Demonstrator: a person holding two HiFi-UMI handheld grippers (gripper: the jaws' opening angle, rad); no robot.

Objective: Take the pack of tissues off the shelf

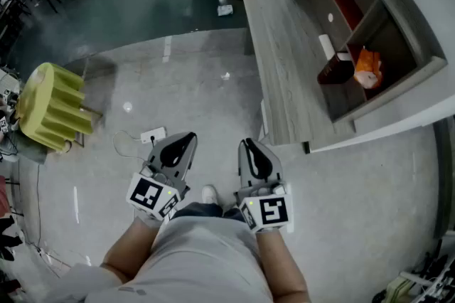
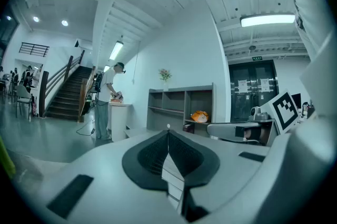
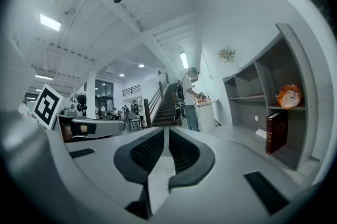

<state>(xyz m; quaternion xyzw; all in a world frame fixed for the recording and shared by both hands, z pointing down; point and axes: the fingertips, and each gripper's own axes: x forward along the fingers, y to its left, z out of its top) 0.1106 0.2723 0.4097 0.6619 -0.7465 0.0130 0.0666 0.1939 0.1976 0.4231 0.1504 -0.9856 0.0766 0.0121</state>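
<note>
The task has not really started. We stand on the open floor with both grippers held low and close to the body, well apart from the shelf (image 1: 416,75) at the upper right of the head view.

The left gripper (image 1: 186,140) has its jaws pressed together with nothing between them. The right gripper (image 1: 248,146) is almost closed, with only a thin slit between the pads, and it is also empty.

We take the orange pack (image 1: 367,69) to be the tissues. It is still in its compartment at the near end of the shelf. In the right gripper view it rests on a board just above a dark red book (image 1: 333,71), which stands upright in the space below. A long grey bench (image 1: 284,67) runs along the front of the shelf, between us and the pack.

So nothing is done yet, and every step is left. We have to walk over to the shelf, bring a gripper up to the pack's compartment and open its jaws wide enough to take the pack. Then we have to close on it and draw it out past the shelf frame without knocking the book. The right gripper looks the better placed, since the shelf is on that side.
</note>
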